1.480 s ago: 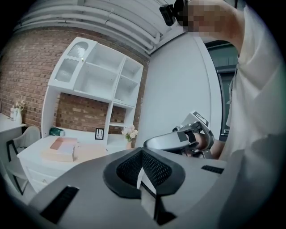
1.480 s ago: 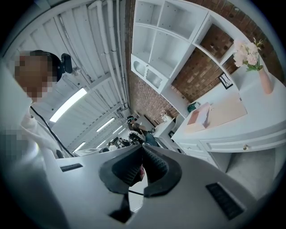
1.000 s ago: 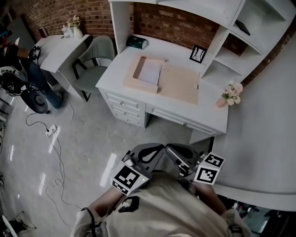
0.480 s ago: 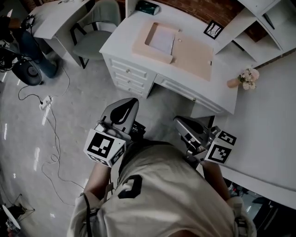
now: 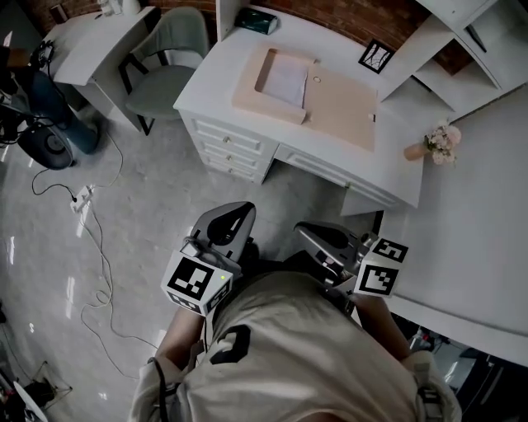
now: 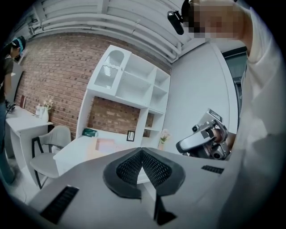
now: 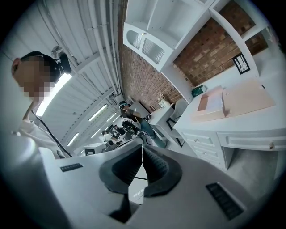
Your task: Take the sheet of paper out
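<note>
1. Brick wall (image 5: 355, 16) is seen behind a white desk (image 5: 219, 95) with shelving stacked on top, and a grey-green chair (image 5: 165, 78) is parked at the desk's left end.
2. An open tan box file (image 5: 330, 103) is laid flat on the desk. The sheet of paper (image 5: 289, 78) is found in the file's tray half, on the left side, with nothing touching it.
3. The left gripper (image 5: 237, 212) is held close to the person's body, well apart from the desk. Its jaws are seen pressed together in the left gripper view, with nothing caught between them.
4. Same deal for the right gripper (image 5: 305, 231): jaws closed tip to tip, nothing gripped, held just beside the left one over the grey floor (image 5: 148, 181).
5. A small vase of flowers (image 5: 433, 142), a framed picture (image 5: 377, 56) and a green box (image 5: 256, 21) are also spotted on the desk.
</note>
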